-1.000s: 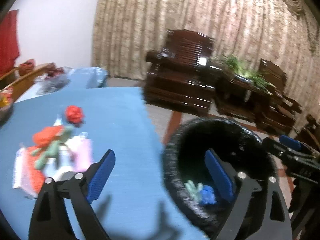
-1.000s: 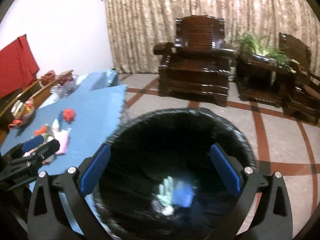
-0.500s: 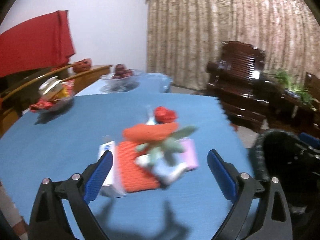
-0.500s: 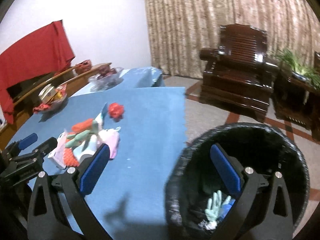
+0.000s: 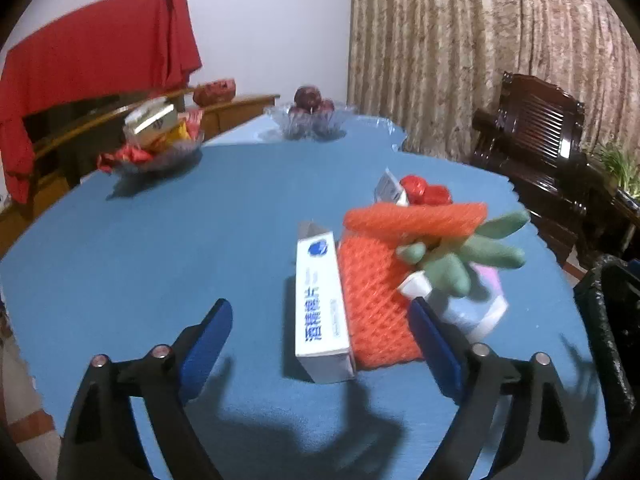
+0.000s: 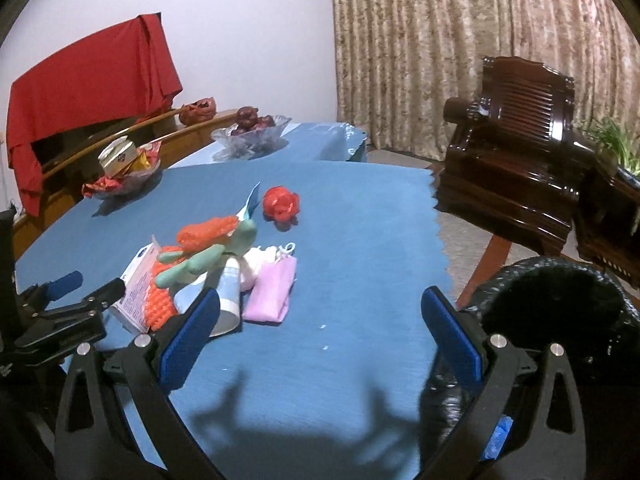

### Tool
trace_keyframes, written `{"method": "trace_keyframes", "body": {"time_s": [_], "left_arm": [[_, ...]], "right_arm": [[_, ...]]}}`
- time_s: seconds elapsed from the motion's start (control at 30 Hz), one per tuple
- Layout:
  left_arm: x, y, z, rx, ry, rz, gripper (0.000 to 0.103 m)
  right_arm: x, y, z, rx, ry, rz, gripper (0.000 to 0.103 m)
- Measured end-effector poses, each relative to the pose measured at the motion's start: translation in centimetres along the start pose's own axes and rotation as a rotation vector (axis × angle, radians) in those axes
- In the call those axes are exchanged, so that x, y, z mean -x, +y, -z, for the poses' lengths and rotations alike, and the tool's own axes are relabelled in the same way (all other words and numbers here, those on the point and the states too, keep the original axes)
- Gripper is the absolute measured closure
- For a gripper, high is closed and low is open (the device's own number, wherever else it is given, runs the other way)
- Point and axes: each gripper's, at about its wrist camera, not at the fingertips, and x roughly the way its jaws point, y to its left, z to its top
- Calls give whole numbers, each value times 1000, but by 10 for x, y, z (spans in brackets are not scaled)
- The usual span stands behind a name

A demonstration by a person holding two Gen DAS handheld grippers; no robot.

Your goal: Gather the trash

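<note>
A pile of trash lies on the blue table [image 5: 160, 248]: a white box with blue print [image 5: 320, 304], orange foam netting [image 5: 372, 296], a green glove [image 5: 460, 256], a pink packet [image 6: 272, 288], a paper cup [image 6: 228, 300] and a red crumpled wrapper [image 6: 281, 202]. My left gripper [image 5: 320, 340] is open and empty, just in front of the white box. My right gripper [image 6: 320, 332] is open and empty above the table's near edge, right of the pile. The black bin [image 6: 560, 304] stands at the right of the table.
Two glass bowls sit at the table's far side, one with snacks [image 5: 156, 140] and one with dark fruit [image 5: 310, 116]. A dark wooden armchair [image 6: 516, 128] and a side table with a plant stand beyond the bin. A red cloth [image 6: 88, 76] hangs at the left.
Both grippers swung left from over the bin to face the table. The left gripper came close to the trash pile. Both stayed open and empty.
</note>
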Motion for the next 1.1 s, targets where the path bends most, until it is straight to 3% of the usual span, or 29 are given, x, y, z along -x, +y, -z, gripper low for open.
{"method": "trace_keyframes", "body": {"time_s": [0.3,0.47,0.8,1.1], "left_arm": [[-31,7,14,38,78,47,40],[-37,11,16,57,102,92,70],[-16,24,6,70,51,71,73],[-9,32,-21,81,-14,49,73]], "right_arm": [[-20,13,4,25,33,-15,5],[-26,19,2,32,37,-26,5],[-26,38,-12,58,2,-70,5],[-44,67,-46,86,-47,-124,6]]}}
